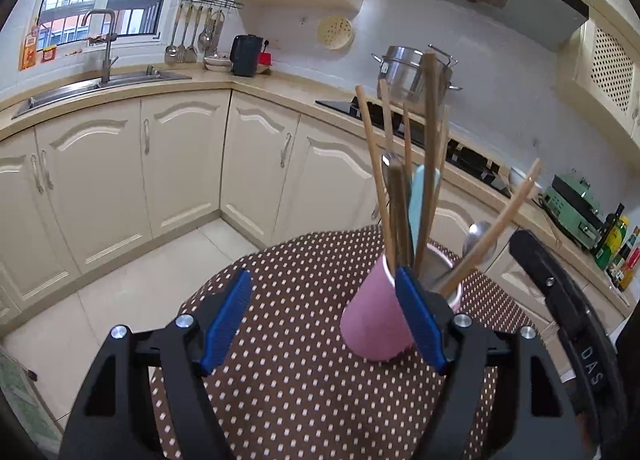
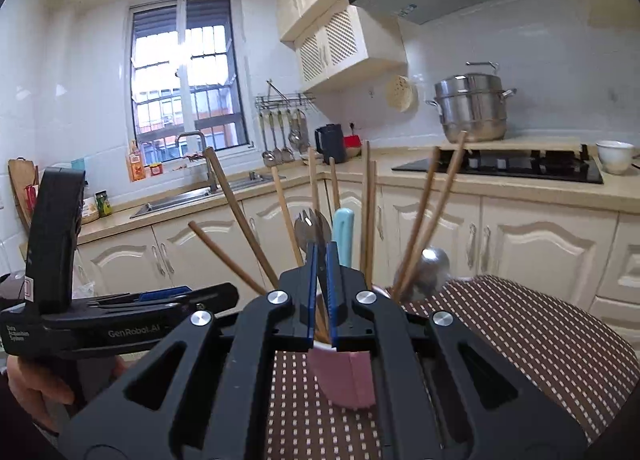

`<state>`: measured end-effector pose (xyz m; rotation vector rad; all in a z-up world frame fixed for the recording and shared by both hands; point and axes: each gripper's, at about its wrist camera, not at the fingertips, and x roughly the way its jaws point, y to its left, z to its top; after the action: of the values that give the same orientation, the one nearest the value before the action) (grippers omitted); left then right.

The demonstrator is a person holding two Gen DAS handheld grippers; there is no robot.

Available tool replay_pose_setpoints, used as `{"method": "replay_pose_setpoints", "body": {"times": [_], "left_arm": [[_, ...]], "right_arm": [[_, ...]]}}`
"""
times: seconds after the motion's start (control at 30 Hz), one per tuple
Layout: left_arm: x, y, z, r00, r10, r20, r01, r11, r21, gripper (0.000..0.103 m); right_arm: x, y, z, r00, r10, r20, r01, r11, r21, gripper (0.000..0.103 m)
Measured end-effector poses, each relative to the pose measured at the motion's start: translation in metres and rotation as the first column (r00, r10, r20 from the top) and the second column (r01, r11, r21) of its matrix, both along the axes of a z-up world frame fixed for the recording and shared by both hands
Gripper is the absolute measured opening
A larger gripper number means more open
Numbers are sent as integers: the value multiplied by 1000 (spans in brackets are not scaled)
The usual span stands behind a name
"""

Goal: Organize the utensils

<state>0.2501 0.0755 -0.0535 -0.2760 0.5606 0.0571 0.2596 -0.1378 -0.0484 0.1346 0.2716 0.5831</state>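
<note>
A pink cup stands on the brown dotted tablecloth. It holds several wooden chopsticks, a metal spoon, a fork and a light blue handle. My left gripper is open. The cup sits between its blue pads, close to the right one and far from the left one. In the right wrist view my right gripper is shut just above the cup among the utensils. I see nothing clamped between its pads.
Cream cabinets run along the far walls, with a sink on the left and a hob carrying a steel pot on the right. Bottles stand on the right counter. A hand holds the left gripper's body.
</note>
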Motion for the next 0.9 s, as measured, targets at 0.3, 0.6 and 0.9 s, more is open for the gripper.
{"method": "replay_pose_setpoints", "body": {"times": [0.3,0.6,0.9], "left_arm": [[-69,-24,28,996,-5,89,0,998,55,73],[-154,-67,65,968,13,249,-67,975,210,76],[-209,-83,83,951,30,309,-129,944,305,81]], "right_arm": [[-52,-17,13,995,-75,-62,71,995,-63,6],[-130,-29,40,995,-95,4,95,994,-62,50],[-178,-42,57,991,-116,63,120,991,-52,56]]}}
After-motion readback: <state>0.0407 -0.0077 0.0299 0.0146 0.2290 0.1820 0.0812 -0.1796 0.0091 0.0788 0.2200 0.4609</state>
